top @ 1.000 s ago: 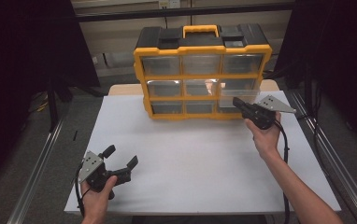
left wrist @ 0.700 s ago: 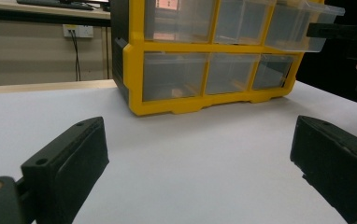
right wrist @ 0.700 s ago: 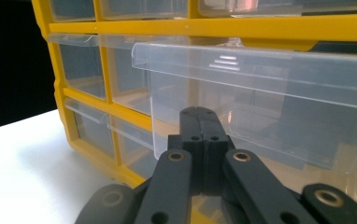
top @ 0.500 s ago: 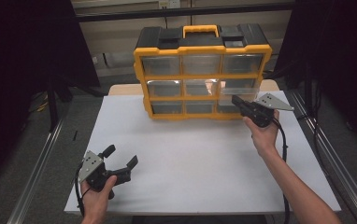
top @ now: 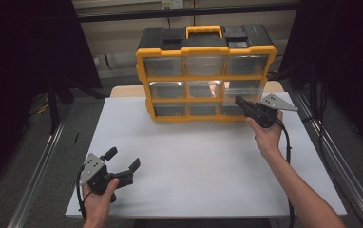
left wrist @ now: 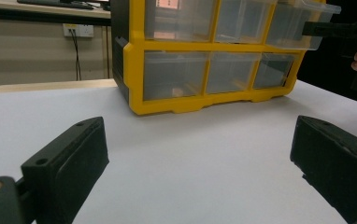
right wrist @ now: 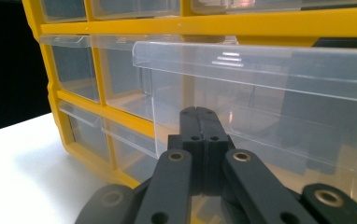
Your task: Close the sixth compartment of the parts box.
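Yellow drawer organizer (top: pixel 206 73) with a black top and yellow carry handle (top: pixel 203 31) is sitting upright at the far middle of the white table (top: pixel 194 166), three rows of three clear drawers facing the person.

Right gripper (top: pixel 239 101) is sitting at the organizer's right column, middle row. The clear drawer (top: pixel 243 91) there is standing partly pulled out of its slot, front face proud of the yellow frame; the other drawers are sitting flush. In the right gripper view the right gripper (right wrist: pixel 199 114) is showing both jaws pressed together with no gap, tips right up against the clear drawer (right wrist: pixel 270 98) front, below its upper lip. Clenched, but I can't be sure from this angle whether the jaws are pinching any part of the drawer or just touching the face. Right hand (top: pixel 265 135) is wrapping the handle, cable (top: pixel 286 147) trailing back along the forearm.

Left gripper (top: pixel 122 160) is resting low at the near-left part of the table, well apart from the organizer, held in the left hand (top: pixel 99 199). Its jaws are standing wide apart, nothing between them. In the left gripper view the left gripper (left wrist: pixel 200 154) is framing bare white table, with the organizer (left wrist: pixel 134 70) beyond and the pulled-out drawer (left wrist: pixel 303 25) at upper right, the right gripper's black jaws at its front.
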Action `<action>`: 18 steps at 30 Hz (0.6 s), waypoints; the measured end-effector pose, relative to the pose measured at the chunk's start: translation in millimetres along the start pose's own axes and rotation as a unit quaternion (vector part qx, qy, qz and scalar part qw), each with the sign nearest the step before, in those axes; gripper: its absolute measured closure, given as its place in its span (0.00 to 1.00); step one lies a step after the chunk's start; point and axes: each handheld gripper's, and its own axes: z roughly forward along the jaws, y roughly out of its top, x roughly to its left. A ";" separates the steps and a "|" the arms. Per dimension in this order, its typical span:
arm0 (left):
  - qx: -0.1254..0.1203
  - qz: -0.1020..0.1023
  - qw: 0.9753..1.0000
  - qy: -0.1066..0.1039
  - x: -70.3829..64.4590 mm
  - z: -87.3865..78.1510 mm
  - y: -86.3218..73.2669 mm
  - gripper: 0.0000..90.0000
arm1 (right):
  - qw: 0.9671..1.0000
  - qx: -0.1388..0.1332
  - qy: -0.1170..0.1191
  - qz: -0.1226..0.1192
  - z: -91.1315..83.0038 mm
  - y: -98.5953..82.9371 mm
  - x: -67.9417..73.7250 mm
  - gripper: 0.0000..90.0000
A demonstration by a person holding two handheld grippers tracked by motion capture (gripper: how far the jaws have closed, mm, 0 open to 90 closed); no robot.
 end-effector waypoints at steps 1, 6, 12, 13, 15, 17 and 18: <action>0.000 0.000 1.000 0.000 0.0 0.0 0.0 0.05 | 1.000 0.000 0.000 0.000 0.0 0.0 0.0 1.00; -0.002 0.002 1.000 0.000 -1.8 -1.6 0.9 0.05 | 1.000 0.003 0.002 0.003 3.5 -0.4 -1.2 1.00; 0.000 -0.002 1.000 -0.001 -0.4 0.1 0.0 0.05 | 1.000 0.003 -0.003 0.008 6.2 0.4 -3.1 1.00; 0.000 -0.002 1.000 -0.001 -0.3 0.1 0.0 0.05 | 1.000 0.002 -0.003 0.007 6.8 0.4 -3.5 1.00; 0.001 -0.002 1.000 -0.001 -0.2 0.2 -0.2 0.05 | 1.000 0.003 -0.003 0.009 8.5 0.6 -3.6 1.00; 0.004 -0.007 1.000 0.000 0.2 0.1 -0.4 0.05 | 1.000 0.001 -0.004 0.008 9.2 0.5 -3.6 1.00; 0.004 -0.007 1.000 -0.003 0.1 1.0 -0.9 0.05 | 1.000 0.004 -0.006 0.006 10.0 0.4 -4.1 1.00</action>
